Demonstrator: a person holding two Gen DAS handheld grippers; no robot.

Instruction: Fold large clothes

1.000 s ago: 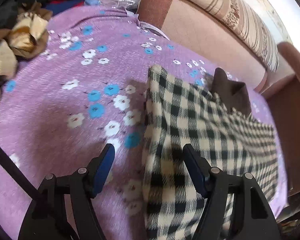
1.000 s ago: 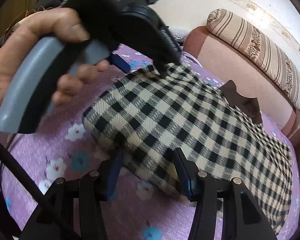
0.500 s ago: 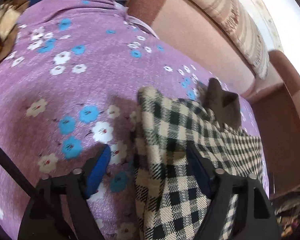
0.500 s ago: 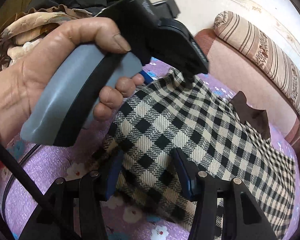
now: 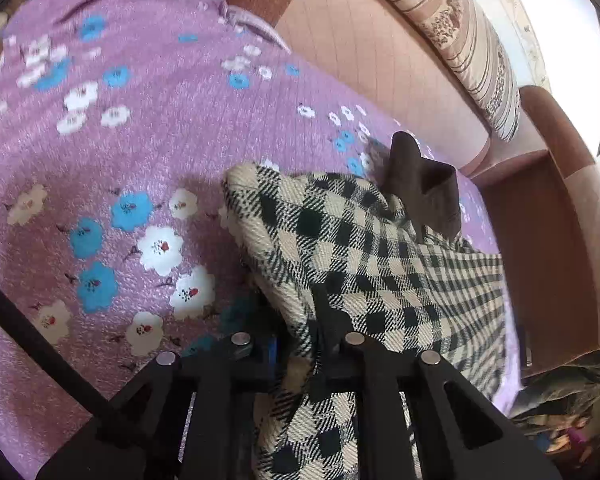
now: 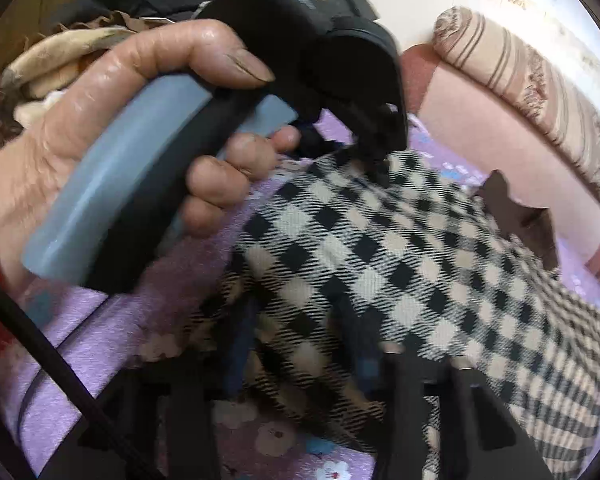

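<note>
A home living room is showing: a pink sofa point(image 5: 364, 92) with a striped cushion point(image 5: 472, 40) at upper right, a floral purple cover point(image 5: 148, 152) lying across its seat.

Both wrist cameras look steeply down, close over the checked garment point(image 5: 380, 248) on the purple bedspread point(image 5: 120, 152). The left view faces its edge; the right view point(image 6: 380, 256) sits nearer its middle, sharing garment and sofa back point(image 6: 480, 120).
</note>
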